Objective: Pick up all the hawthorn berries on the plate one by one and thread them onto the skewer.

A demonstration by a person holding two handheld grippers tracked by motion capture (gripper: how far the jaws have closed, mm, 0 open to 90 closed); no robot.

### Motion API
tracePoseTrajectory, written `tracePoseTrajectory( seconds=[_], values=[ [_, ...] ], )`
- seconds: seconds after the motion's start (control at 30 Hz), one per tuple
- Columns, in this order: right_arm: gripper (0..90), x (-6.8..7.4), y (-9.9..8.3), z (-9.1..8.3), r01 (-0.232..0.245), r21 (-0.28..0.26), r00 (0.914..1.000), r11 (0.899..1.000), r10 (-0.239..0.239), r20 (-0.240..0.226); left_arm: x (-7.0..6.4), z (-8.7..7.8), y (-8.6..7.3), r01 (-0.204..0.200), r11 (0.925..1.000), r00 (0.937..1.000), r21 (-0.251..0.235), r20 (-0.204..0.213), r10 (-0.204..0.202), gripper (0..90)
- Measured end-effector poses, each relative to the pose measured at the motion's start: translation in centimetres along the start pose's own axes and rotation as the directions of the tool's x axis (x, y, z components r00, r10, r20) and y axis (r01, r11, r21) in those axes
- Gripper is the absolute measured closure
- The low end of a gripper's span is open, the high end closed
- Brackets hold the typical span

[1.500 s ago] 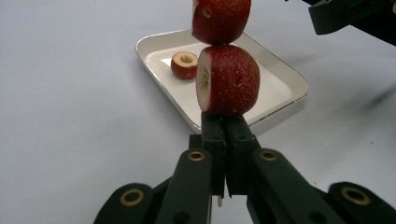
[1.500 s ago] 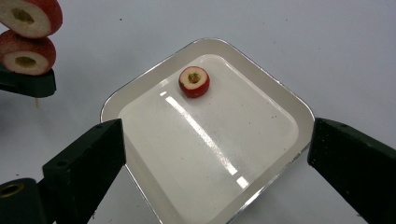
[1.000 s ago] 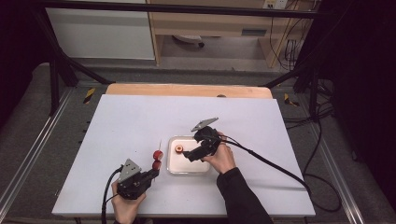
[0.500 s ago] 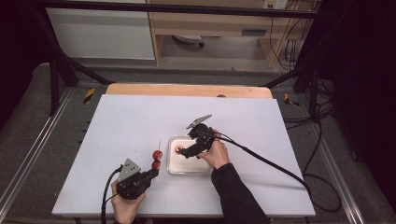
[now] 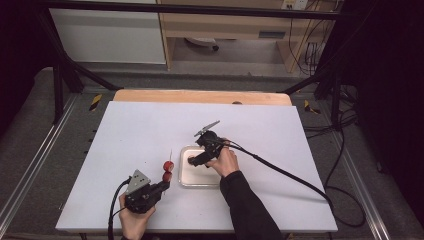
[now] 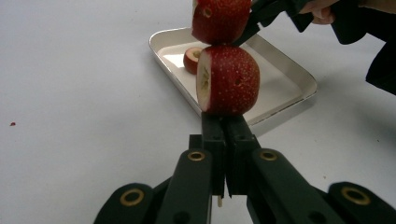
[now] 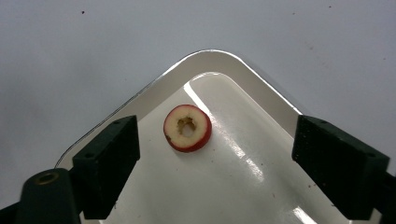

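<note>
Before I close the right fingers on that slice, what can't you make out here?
- Skewer tip: left gripper view, upper apple piece is cut off by the top edge.
- Skewer shaft: hidden inside the lower piece and the shut left gripper.
- Slice underside: right gripper view, it lies flat in the tray.

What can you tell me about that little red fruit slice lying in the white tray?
The apple slice is a round ring: red skin around pale flesh, with the core cut out to leave a ragged hole. It lies flat, cut face up, near a rounded corner of the glossy white tray. The right gripper hovers with jaws wide open on either side, not touching it.
</note>
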State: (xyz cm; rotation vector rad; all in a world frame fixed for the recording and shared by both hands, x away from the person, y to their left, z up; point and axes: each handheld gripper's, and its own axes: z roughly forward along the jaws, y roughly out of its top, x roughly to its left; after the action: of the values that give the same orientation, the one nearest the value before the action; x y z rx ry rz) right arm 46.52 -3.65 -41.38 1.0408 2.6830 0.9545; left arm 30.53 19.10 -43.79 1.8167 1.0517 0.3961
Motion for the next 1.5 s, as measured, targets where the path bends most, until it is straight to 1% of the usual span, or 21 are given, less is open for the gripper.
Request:
tracePoseTrajectory(
  seconds=[0.13,0.2,0.27,0.33,0.4,0.57,0.6,0.63,0.67,0.73,0.77,0.87,0.93,1.0,1.07,1.13,1.23,1.3,1.4,1.43,1.5],
  values=[
    [24.2,0.0,0.2,0.6,-0.025,0.013,0.999,1.0,0.026,-0.037,0.1,0.1,-0.1,0.004,1.0,1.0,0.002,0.003,-0.004,88.5],
    [27.1,0.0,0.4,0.8,-0.023,0.032,0.9993,0.999,0.024,-0.029,0.1,0.1,-0.1,0.007,1.0,1.0,0.003,0.003,-0.007,88.5],
    [29.6,0.1,0.7,0.9,0.001,0.047,0.9993,0.999,0.0,-0.037,0.1,0.0,-0.1,0.006,1.0,1.0,0.002,0.004,-0.006,88.5],
    [31.2,0.3,1.0,1.0,0.018,0.066,0.9995,0.998,-0.016,-0.026,0.1,0.0,-0.1,0.002,1.0,1.0,0.004,0.002,-0.002,88.5],
    [32.6,0.3,1.2,1.1,0.025,0.075,0.9992,0.997,-0.023,-0.031,0.1,0.0,-0.1,0.004,1.0,1.0,0.002,0.003,-0.004,88.5],
    [37.4,0.7,1.8,1.5,0.05,0.132,0.9987,0.99,-0.047,-0.022,0.1,0.1,-0.1,0.003,1.0,1.0,0.002,0.003,-0.003,88.5],
    [38.4,0.8,1.8,1.6,0.05,0.136,0.9986,0.989,-0.047,-0.026,0.1,0.1,-0.2,0.002,1.0,1.0,0.003,0.003,-0.002,88.5],
    [39.7,0.9,1.9,1.7,0.03,0.145,0.9991,0.989,-0.026,-0.033,0.1,0.2,-0.2,0.002,1.0,1.0,0.004,0.003,-0.002,88.5],
    [40.6,1.0,2.0,1.8,0.02,0.152,0.9995,0.988,-0.016,-0.028,0.0,0.2,-0.2,0.005,1.0,1.0,0.006,0.004,-0.005,88.5],
    [41.8,1.1,2.2,2.0,0.004,0.172,1.0,0.985,-0.004,0.002,0.1,0.2,-0.2,0.005,1.0,1.0,0.005,0.004,-0.005,88.5],
    [42.7,1.2,2.3,2.1,-0.008,0.179,1.0,0.984,0.007,0.005,0.1,0.1,-0.2,0.005,1.0,1.0,0.004,0.005,-0.005,88.5],
    [45.4,1.3,2.6,2.2,-0.009,0.189,0.9999,0.982,0.01,-0.006,0.2,0.1,-0.3,0.009,1.0,1.0,0.004,0.003,-0.009,88.5],
    [47.0,1.5,2.8,2.2,0.014,0.194,0.9999,0.981,-0.012,-0.011,0.3,0.0,-0.3,0.009,1.0,1.0,0.003,0.003,-0.009,88.5],
    [48.0,1.6,2.9,2.3,0.015,0.209,0.9998,0.978,-0.017,0.006,0.3,0.0,-0.3,0.01,0.9999,0.9999,0.003,0.004,-0.01,88.5],
    [48.7,1.7,3.0,2.3,0.005,0.219,0.9997,0.976,-0.01,0.023,0.2,0.0,-0.3,0.011,0.9999,0.9999,0.002,0.007,-0.011,88.5],
    [49.5,1.8,3.1,2.4,-0.024,0.22,0.9993,0.975,0.017,0.034,0.2,0.1,-0.3,0.01,0.9999,0.9999,0.003,0.007,-0.01,88.5],
    [51.2,1.8,3.2,2.5,-0.027,0.236,0.9992,0.971,0.019,0.034,0.2,0.0,-0.3,0.011,0.9999,0.9999,0.003,0.008,-0.011,88.5],
    [52.7,1.8,3.3,2.6,-0.015,0.249,0.9996,0.968,0.008,0.028,0.3,0.0,-0.2,0.012,0.9999,0.9999,0.001,0.007,-0.012,88.5],
    [54.1,1.9,3.4,2.6,0.014,0.259,0.9995,0.966,-0.021,0.023,0.3,0.0,-0.3,0.011,0.9999,0.9999,0.002,0.005,-0.011,88.5],
    [54.7,1.9,3.4,2.6,0.009,0.269,0.9997,0.963,-0.015,0.021,0.3,0.0,-0.3,0.011,0.9999,0.9999,0.002,0.006,-0.011,88.4],
    [55.3,1.8,3.3,2.7,0.043,0.27,0.9986,0.962,-0.05,0.017,0.2,0.0,-0.2,0.009,1.0,0.9999,0.002,0.007,-0.009,88.5]
  ],
)
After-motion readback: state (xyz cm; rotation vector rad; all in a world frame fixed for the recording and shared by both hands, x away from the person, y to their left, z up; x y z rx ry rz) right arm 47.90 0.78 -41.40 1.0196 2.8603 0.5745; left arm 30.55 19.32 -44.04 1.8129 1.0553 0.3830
